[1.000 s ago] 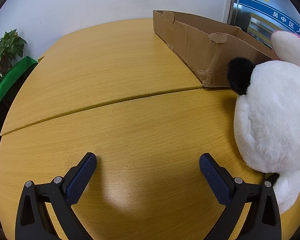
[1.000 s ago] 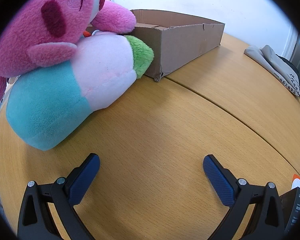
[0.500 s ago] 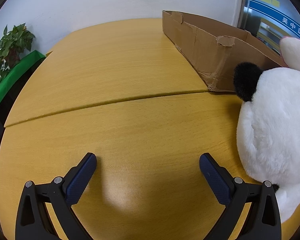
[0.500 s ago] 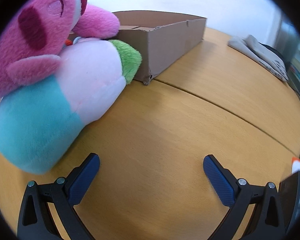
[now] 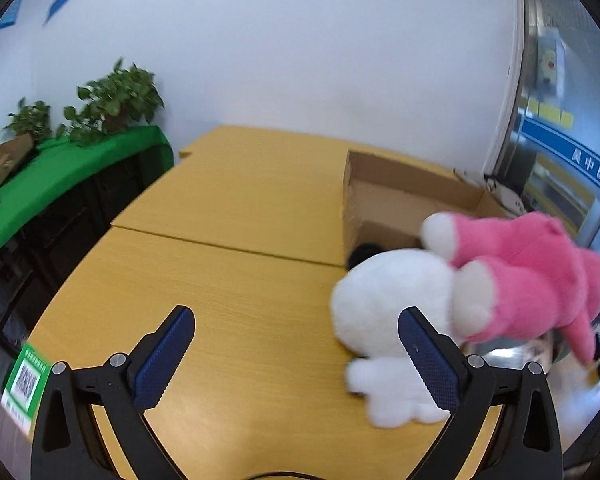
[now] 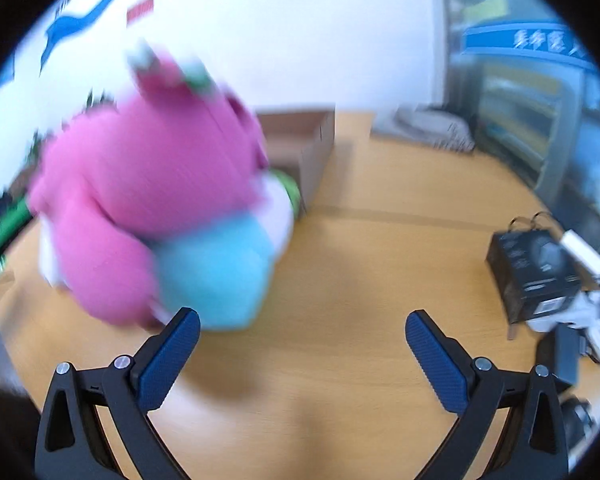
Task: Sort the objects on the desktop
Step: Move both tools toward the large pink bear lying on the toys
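Note:
A white plush panda [image 5: 392,304] lies on the wooden table with a pink plush [image 5: 528,280] on top of it, just right of my left gripper [image 5: 296,354], which is open and empty. An open cardboard box [image 5: 404,200] stands behind them. In the blurred right wrist view the pink plush [image 6: 152,184] rests on a teal, pink and green plush [image 6: 220,272], left of my right gripper [image 6: 302,354], which is open and empty. The box [image 6: 308,152] shows behind.
A black product box [image 6: 536,272] and small white and dark items lie at the table's right. Grey cloth [image 6: 432,128] lies at the far right. A green-covered shelf with potted plants [image 5: 112,100] stands left of the table.
Both grippers have pulled back and risen, so the views take in much more of the room and table. The toys now appear smaller and farther. Both grippers stay open.

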